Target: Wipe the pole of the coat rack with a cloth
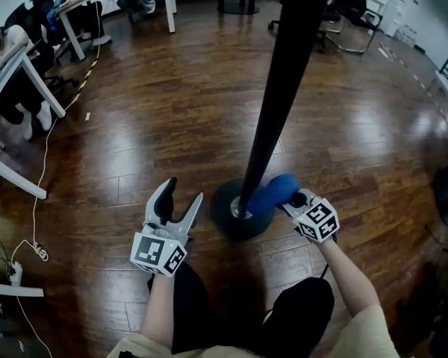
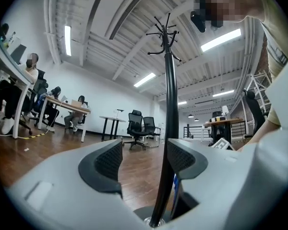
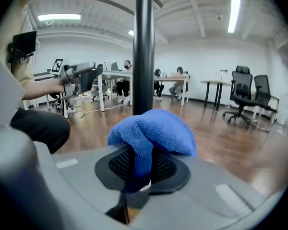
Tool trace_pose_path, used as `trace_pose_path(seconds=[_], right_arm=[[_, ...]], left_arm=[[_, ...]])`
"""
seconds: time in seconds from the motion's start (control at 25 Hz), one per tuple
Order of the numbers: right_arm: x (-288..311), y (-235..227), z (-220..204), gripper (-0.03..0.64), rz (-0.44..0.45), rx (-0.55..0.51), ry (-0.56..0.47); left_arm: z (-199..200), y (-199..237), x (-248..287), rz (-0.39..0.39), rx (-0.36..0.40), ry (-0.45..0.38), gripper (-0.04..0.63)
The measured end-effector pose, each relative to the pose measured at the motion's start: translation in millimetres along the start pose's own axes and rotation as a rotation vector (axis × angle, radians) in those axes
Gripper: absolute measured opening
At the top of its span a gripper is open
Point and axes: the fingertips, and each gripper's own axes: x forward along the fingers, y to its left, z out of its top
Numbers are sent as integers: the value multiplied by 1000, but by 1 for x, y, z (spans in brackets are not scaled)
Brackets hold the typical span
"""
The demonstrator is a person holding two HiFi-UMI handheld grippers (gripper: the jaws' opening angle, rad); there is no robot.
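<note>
R gripper (image 1: 293, 200): jaws closed on a blue cloth (image 1: 272, 195). R gripper view shows a fold of cloth (image 3: 151, 133) pinched between the pads, the rest bunched over the tips.

Cloth sits low on the black pole (image 1: 284, 88), touching its right side just above the round base (image 1: 235, 211). In R gripper view the pole (image 3: 144, 47) stands upright directly behind the cloth.

L gripper (image 1: 184, 190): jaws apart, gripping nothing. It is just left of the base, tips pointing toward it, apart from the pole. L gripper view (image 2: 144, 159) shows the pole (image 2: 170, 104) in the gap beyond the tips, nearer the R pad, with hooks (image 2: 165, 37) at the top.

Rack stands on a wood floor (image 1: 172, 110). Desks (image 1: 30, 88) with seated persons are at upper left, well apart from the rack.
</note>
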Motion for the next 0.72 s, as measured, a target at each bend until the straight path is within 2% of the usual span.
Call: trace_pose_path(seconds=[0.12,0.24,0.4,0.48,0.6,0.72], right_arm=[[-53,-18,76,57,-66,-73,-143],[-99,-31,179,55,-90,-202,-289],[-153,-31,320,55,-130,-388,-451],[-173,-26,384,55,-143,-480,-511],[-193,-19,459,55,-168,-649,-510],[-207,-23,503,55,-227,-763,-453]], left_arm=[[28,-8,9,-19,14,-45,270],[57,-19,21,-51,13,-78,268],[76,-34,25,-115,-8,-73,261],[83,-41,25,-136,20,-57,262],[100,-53,25,-162,79,-66,261],[113,-62,22,-185,123,-81,261]])
